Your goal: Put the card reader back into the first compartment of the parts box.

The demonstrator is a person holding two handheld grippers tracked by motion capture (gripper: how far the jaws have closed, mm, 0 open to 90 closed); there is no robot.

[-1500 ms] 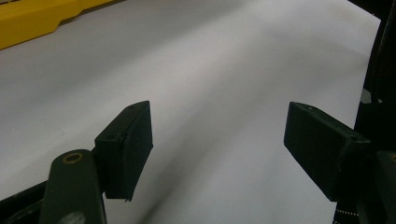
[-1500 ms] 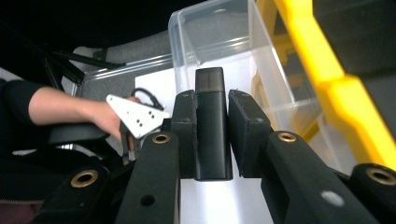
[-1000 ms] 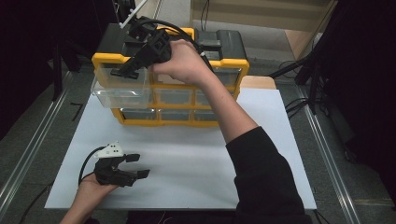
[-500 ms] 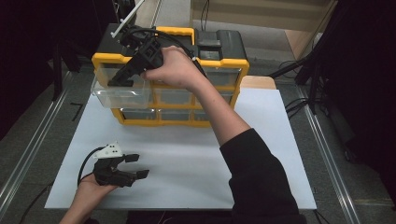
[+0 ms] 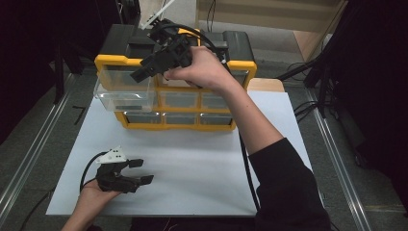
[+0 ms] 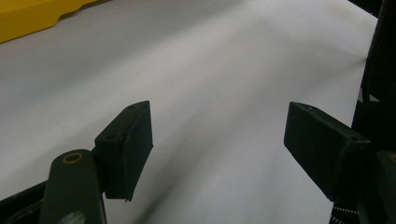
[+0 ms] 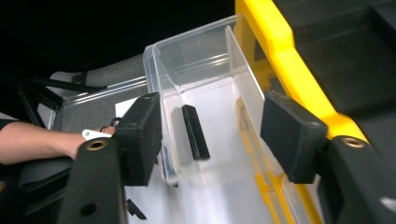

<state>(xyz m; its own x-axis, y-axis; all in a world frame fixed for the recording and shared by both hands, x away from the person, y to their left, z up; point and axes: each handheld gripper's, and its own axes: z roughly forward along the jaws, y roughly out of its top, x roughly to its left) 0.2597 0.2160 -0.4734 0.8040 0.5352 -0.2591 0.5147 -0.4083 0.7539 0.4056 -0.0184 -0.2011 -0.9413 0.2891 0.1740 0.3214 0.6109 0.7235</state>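
Observation:
A yellow and black drawer cabinet stands at the back of the white sheet. Its top left clear drawer is pulled out. My right gripper hangs over that drawer, pointing down and to the left. Its jaws have just been opening and stand apart with nothing between them. Below them a small black piece lies on the floor of the clear drawer. My left gripper rests on the sheet at the front left, open and holding nothing.
The cabinet's other clear drawers are pushed in. Its black lid has a handle. The white sheet spreads in front of the cabinet. Metal rails run along the table's sides. Dark floor and cables lie beyond.
The right gripper has shifted a little to the right above the pulled-out drawer and its jaws have spread apart. The left hand and gripper have not moved.

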